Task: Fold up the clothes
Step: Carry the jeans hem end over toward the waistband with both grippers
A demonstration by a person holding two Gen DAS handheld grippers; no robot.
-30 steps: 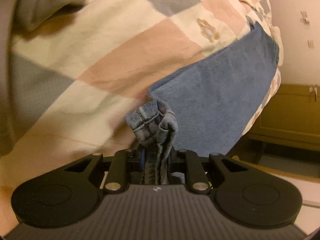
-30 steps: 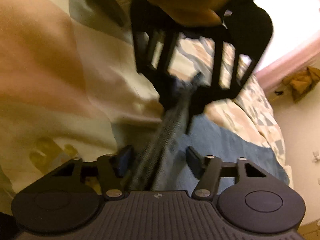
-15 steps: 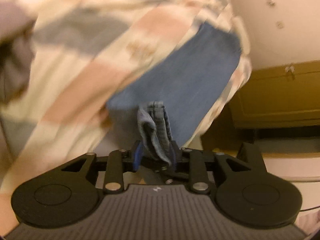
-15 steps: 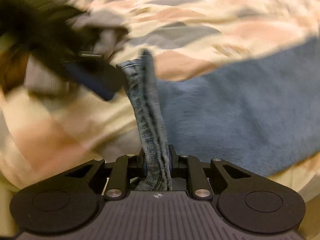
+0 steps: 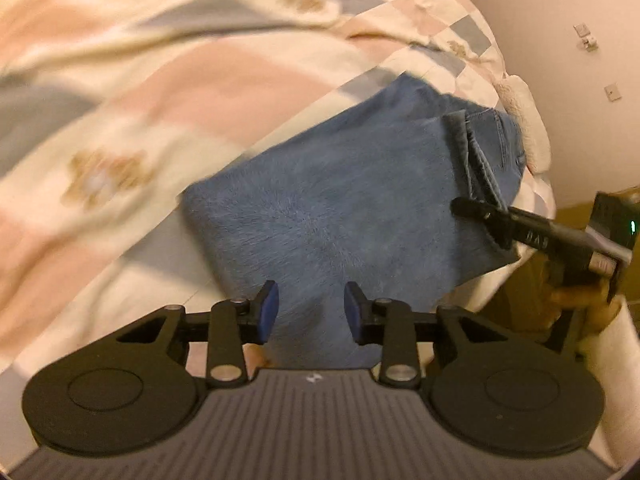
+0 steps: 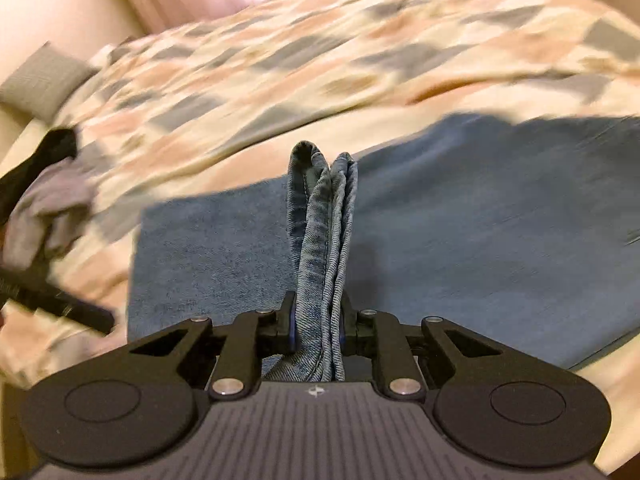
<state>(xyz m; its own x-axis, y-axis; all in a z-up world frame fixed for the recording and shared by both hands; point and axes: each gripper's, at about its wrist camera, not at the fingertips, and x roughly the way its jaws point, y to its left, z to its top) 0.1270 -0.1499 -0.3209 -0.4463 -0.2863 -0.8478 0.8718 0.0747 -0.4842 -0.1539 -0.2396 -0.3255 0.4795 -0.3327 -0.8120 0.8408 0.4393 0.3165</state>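
Two grippers worked over the jeans [image 5: 328, 216] spread on the checked quilt [image 5: 168, 92]. Left gripper [image 5: 311, 317] hung empty, its jaws parted over the denim below, while the right gripper [image 6: 317, 326] had just clamped a bunched hem standing up between its fingers.

Jeans [image 5: 332, 208] on quilt [image 5: 168, 92]

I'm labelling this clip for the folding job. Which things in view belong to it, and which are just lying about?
Part of the job:
- jeans, clamped in the right gripper
- left gripper, open

Lying about:
- checked quilt
- grey pillow
- crumpled grey garment
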